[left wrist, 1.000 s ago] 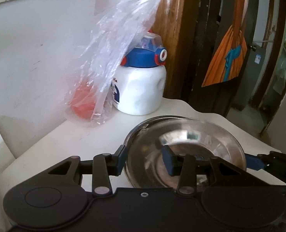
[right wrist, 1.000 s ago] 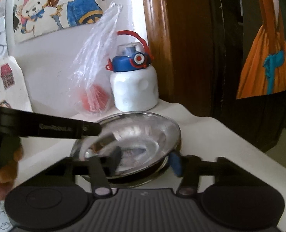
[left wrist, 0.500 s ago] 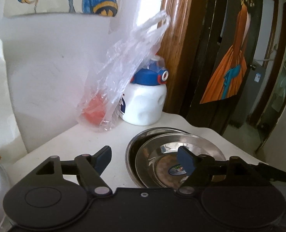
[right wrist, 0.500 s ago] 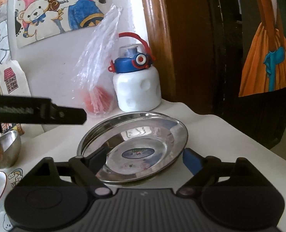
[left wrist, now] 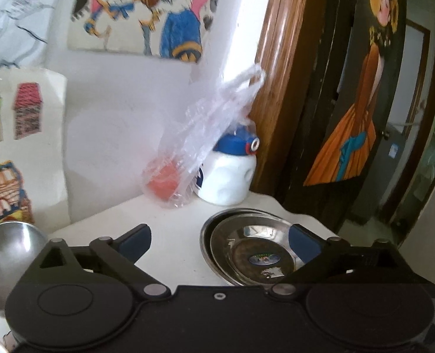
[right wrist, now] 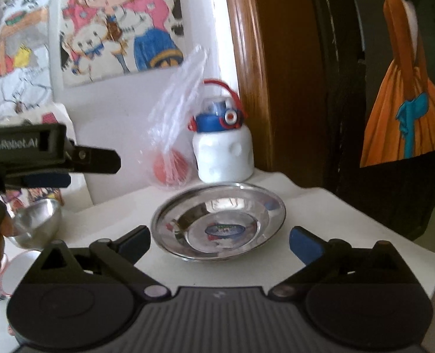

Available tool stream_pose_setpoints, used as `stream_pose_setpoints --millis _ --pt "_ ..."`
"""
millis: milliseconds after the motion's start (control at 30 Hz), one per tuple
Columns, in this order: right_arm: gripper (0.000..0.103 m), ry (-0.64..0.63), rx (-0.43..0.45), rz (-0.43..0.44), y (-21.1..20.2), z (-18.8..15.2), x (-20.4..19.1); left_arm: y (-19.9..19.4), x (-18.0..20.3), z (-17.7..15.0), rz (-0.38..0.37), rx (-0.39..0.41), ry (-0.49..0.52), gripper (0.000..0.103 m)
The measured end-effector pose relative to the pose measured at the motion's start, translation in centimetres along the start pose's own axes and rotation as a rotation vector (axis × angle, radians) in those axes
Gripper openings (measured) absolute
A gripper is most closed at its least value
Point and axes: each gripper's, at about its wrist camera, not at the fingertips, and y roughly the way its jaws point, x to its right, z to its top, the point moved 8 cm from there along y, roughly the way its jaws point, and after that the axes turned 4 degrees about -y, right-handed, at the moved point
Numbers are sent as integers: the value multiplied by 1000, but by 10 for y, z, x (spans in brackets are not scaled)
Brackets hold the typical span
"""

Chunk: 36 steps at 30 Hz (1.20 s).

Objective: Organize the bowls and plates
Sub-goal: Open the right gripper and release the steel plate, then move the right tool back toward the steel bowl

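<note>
Both fingers of right gripper [right wrist: 219, 242] stand wide apart w/ nothing between, low in the frame. Left gripper [left wrist: 219, 242] also spread wide and empty. Steel plates [right wrist: 218, 220] are stacked on white table [right wrist: 335, 229], centre of right view, just beyond the fingers; in left view they sit lower right. Steel bowl [left wrist: 8, 261] is at left edge. Behind plates: white bottle [right wrist: 222, 158] w/ blue lid and clear plastic bag [right wrist: 173, 135], near the wall.
</note>
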Motion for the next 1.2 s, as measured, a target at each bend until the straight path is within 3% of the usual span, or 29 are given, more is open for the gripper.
stream_pose_setpoints --millis 333,600,1200 --pt "103 -10 131 -10 -85 11 -31 -85 -8 -15 19 114 13 102" --pt "103 -26 198 14 -149 3 -72 -155 -32 -46 58 145 11 102" --pt "103 -96 122 124 -191 -64 -182 -270 -142 -134 278 84 -20 102"
